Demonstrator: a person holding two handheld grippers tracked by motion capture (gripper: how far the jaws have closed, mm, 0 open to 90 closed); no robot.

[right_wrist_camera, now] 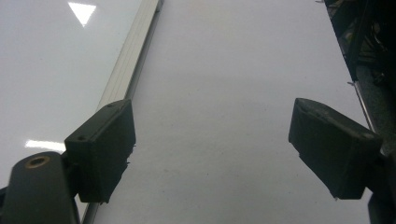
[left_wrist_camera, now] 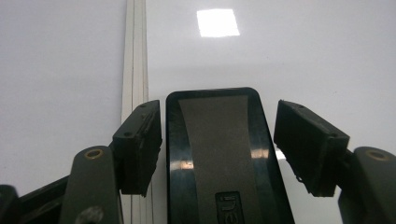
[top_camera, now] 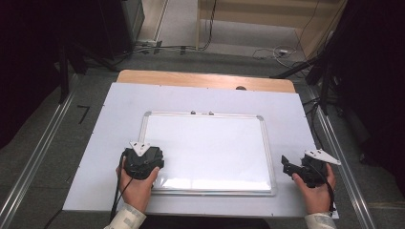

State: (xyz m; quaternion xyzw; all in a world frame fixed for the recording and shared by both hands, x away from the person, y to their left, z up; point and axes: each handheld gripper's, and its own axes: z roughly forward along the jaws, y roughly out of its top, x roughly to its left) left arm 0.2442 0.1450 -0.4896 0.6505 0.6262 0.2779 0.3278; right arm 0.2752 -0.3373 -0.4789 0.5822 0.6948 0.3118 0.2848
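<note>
High view showed a whiteboard lying flat on a white sheet that covered the wooden table, its writing surface blank as far as could be told. The left gripper sat over the board's corner at about 7 o'clock, the person's left hand behind it. The right gripper rested off the board at about 4 o'clock, on the sheet just beside the frame.

Left gripper view showed a black whiteboard eraser lying between the two jaws, its grey top facing up. The jaws stood apart, with a small gap on each side of the eraser, so it was straddled but not yet pinched. The aluminium frame ran past the left jaw.

Right gripper view showed its jaws wide apart with nothing between them, above the bare sheet.

Judged from this, the work was at its start: the eraser had been reached, but closing on it and any wiping of the board were left to do.
</note>
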